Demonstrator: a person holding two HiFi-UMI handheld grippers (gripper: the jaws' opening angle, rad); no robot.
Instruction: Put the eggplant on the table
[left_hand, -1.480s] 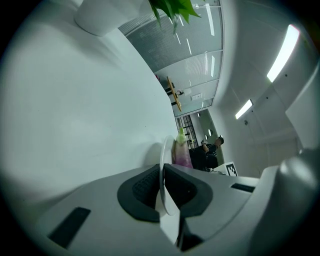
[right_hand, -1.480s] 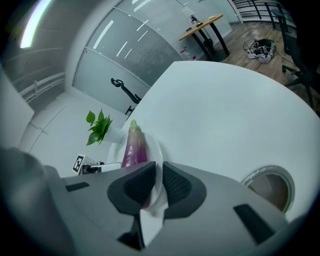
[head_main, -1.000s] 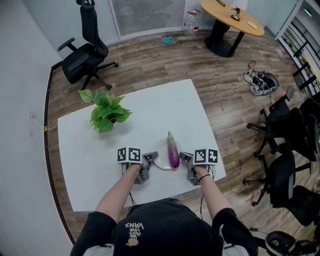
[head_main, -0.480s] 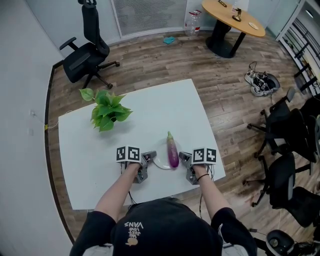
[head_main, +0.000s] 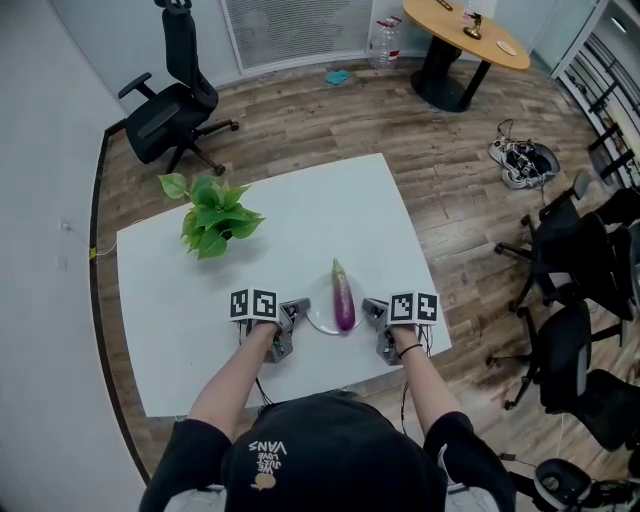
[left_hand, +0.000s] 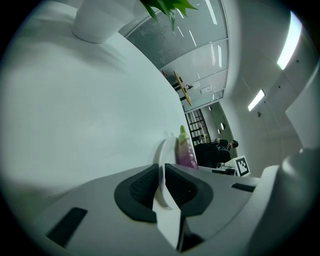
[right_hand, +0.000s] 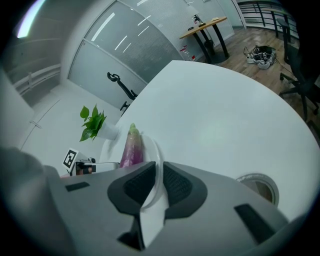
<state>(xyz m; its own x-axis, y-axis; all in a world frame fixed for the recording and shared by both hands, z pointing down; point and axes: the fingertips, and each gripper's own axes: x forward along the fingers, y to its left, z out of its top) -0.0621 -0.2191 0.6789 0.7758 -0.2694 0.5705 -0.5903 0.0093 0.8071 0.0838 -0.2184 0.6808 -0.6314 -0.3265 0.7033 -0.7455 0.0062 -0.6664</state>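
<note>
A purple eggplant with a green stem lies lengthwise on a small white plate near the front edge of the white table. My left gripper is shut on the plate's left rim and my right gripper on its right rim. In the left gripper view the plate rim sits between the dark pads, with the eggplant beyond. The right gripper view shows the same: the rim is pinched between the pads and the eggplant lies behind. Whether the plate rests on the table I cannot tell.
A potted green plant stands at the table's far left. On the wooden floor a black office chair is beyond the table, a round wooden table at the back right, and more black chairs along the right.
Both grippers and the plate with the eggplant have shifted slightly away from the person; the hold on the rim is unchanged.
</note>
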